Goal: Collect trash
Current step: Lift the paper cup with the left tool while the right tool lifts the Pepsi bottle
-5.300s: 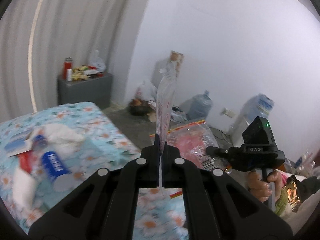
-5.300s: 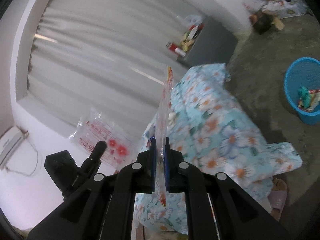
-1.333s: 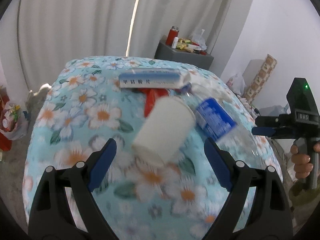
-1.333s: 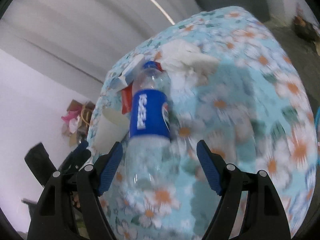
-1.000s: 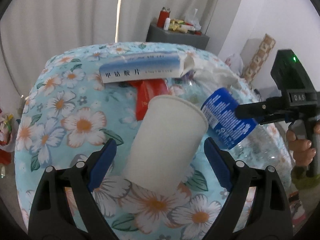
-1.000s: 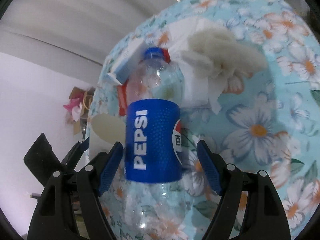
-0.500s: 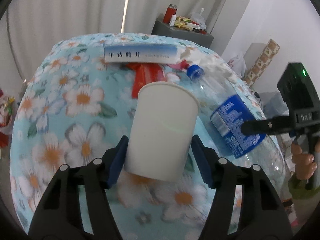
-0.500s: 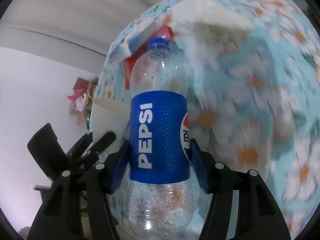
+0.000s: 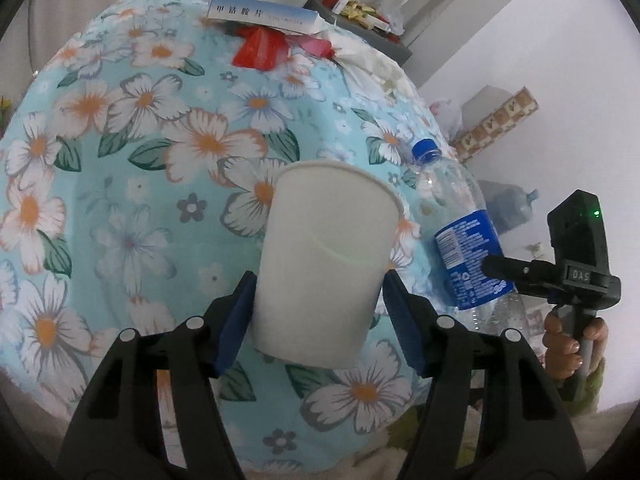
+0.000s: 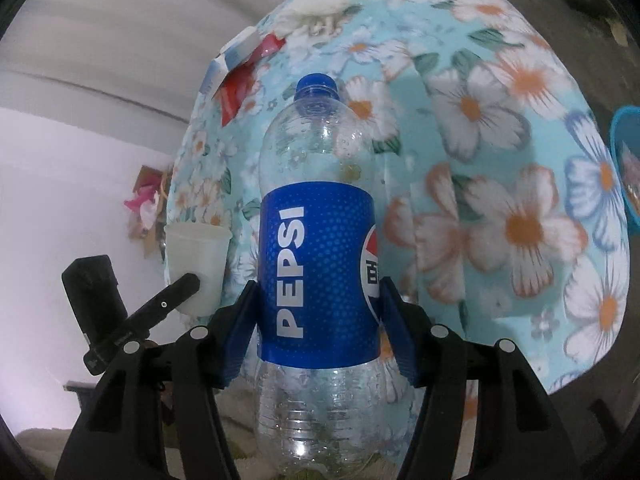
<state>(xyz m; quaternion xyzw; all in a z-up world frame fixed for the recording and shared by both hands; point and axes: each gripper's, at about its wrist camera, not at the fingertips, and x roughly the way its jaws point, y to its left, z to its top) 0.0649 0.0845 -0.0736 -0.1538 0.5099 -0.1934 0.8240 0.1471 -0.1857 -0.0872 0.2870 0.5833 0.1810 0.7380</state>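
Note:
My left gripper (image 9: 316,304) is shut on a white paper cup (image 9: 324,256), held off the flowered tablecloth (image 9: 132,132). In the right wrist view my right gripper (image 10: 318,316) is shut on an empty Pepsi bottle (image 10: 316,248) with a blue cap, its pads pressing the blue label. The left wrist view shows that bottle (image 9: 464,240) to the right, with the right gripper (image 9: 520,270) and a hand (image 9: 560,344) on its handle. The cup (image 10: 198,264) and the left gripper (image 10: 172,294) appear at the left of the right wrist view.
On the far part of the cloth lie a long blue-white box (image 9: 264,16), a red wrapper (image 9: 260,50) and crumpled white tissue (image 9: 372,64). A blue basket (image 10: 626,168) stands on the floor at the right edge. A grey cabinet (image 9: 396,46) with clutter is behind.
Both grippers closed on their objects about half a second ago and have since pulled back from the table's middle, carrying the cup and the bottle away from the box and wrapper.

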